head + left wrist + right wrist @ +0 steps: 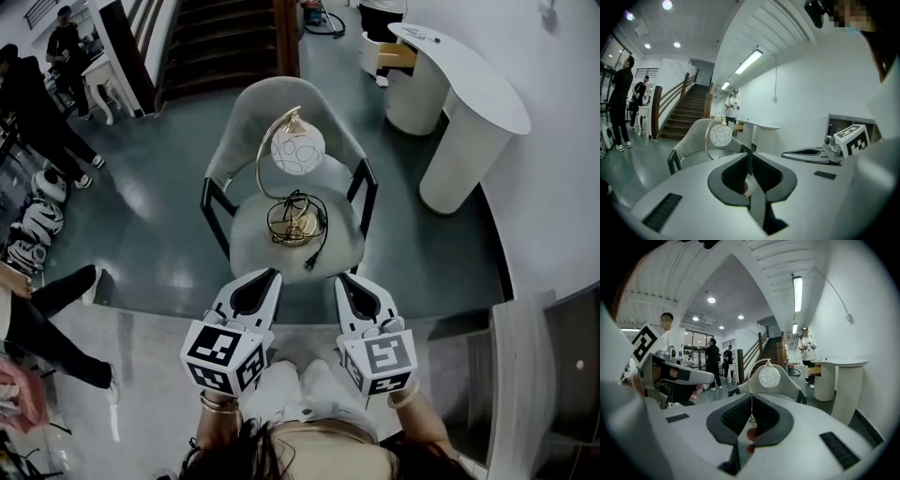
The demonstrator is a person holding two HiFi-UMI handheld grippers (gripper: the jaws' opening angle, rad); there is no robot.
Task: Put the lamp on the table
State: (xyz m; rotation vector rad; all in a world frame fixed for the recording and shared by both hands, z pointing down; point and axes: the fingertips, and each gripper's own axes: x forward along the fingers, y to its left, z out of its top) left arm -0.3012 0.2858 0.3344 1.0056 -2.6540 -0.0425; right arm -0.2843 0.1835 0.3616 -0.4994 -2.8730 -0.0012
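We are holding the left gripper (271, 276) and the right gripper (343, 280) side by side, each with its jaws pressed together and nothing between them. Both are pointing toward the lamp (298, 148) and are well short of it. The lamp is standing upright on the seat of a grey chair (251, 236), its white globe hanging from a curved gold arm over a round gold base. Its black cord (320, 240) is lying looped around the base and trailing toward the seat's front edge. The chair is standing on a dark floor (169, 244). A white curved table (480, 90) is standing to the chair's right, apart from it. People (37, 103) are standing at the far left, near a staircase (225, 37).
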